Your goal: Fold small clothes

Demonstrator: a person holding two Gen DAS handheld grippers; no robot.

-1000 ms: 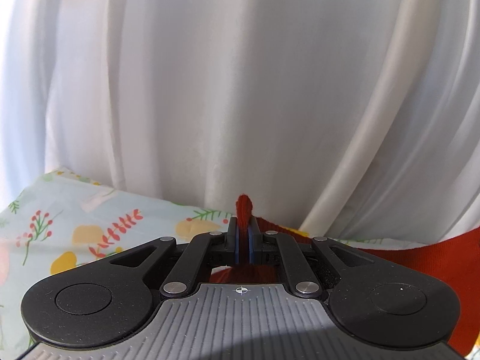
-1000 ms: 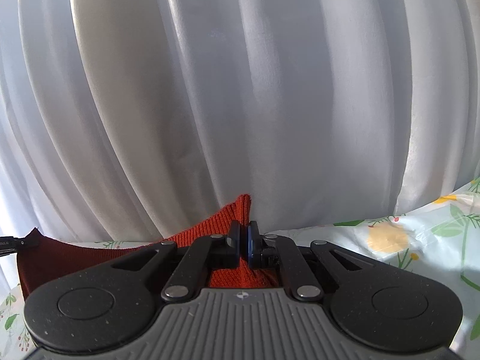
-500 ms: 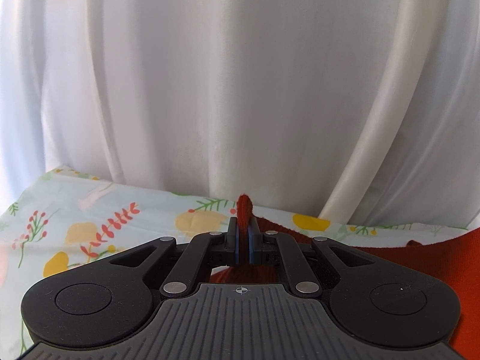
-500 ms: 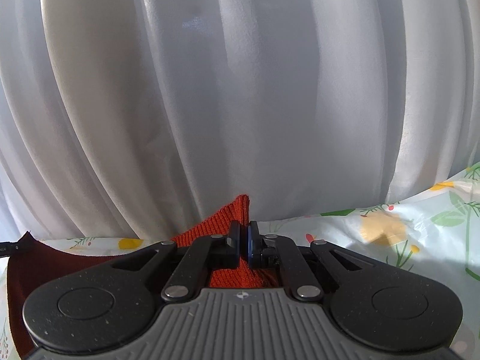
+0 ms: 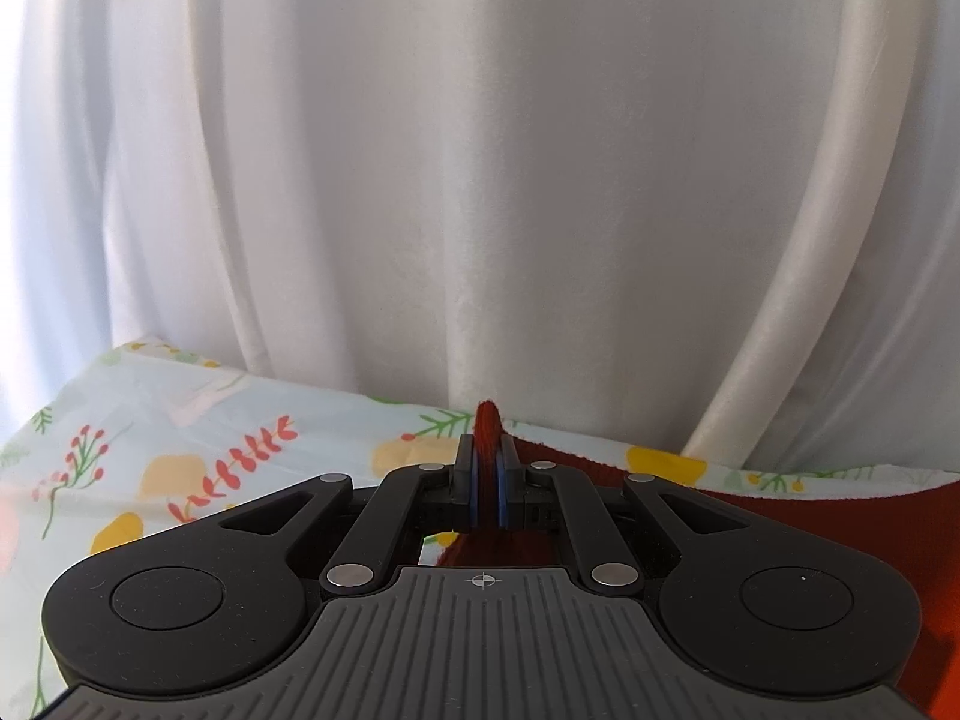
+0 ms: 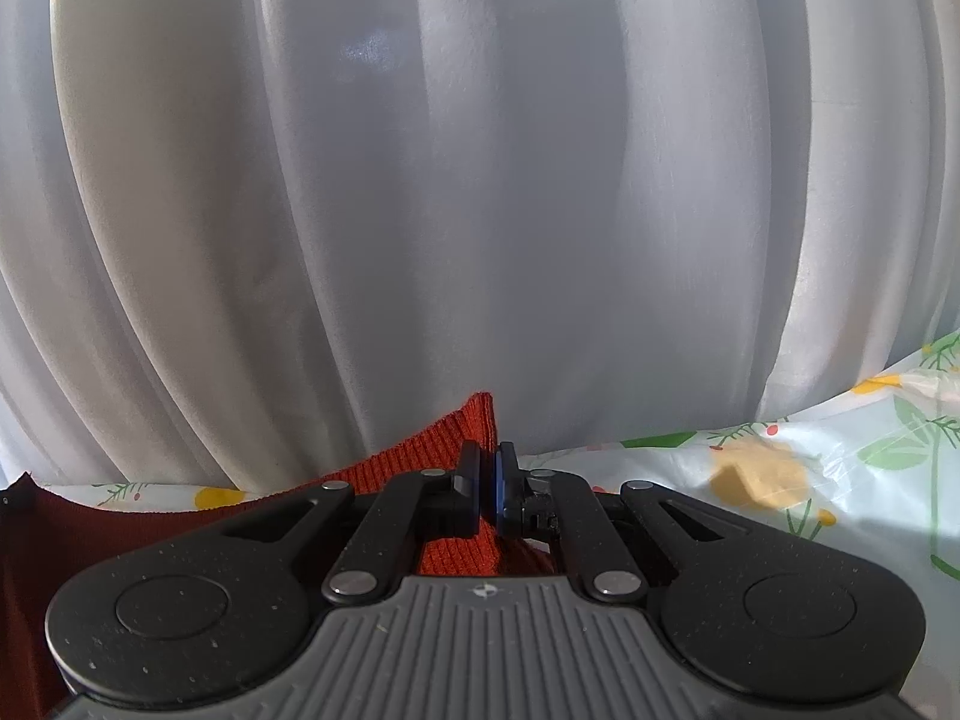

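Both tools are clamped tight on the rust-red ribbed knit garment [image 6: 456, 444]: left tool [image 5: 487, 462] and right tool [image 6: 487, 474] each pinch a corner, with it stretched over the floral-print bench [image 5: 180, 420] by white curtains [image 5: 480, 180].

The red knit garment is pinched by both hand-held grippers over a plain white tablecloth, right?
Not quite: the tablecloth is floral-printed, as both wrist views show. The rest holds: the left hand-held gripper and right hand-held gripper each pinch the red knit garment.
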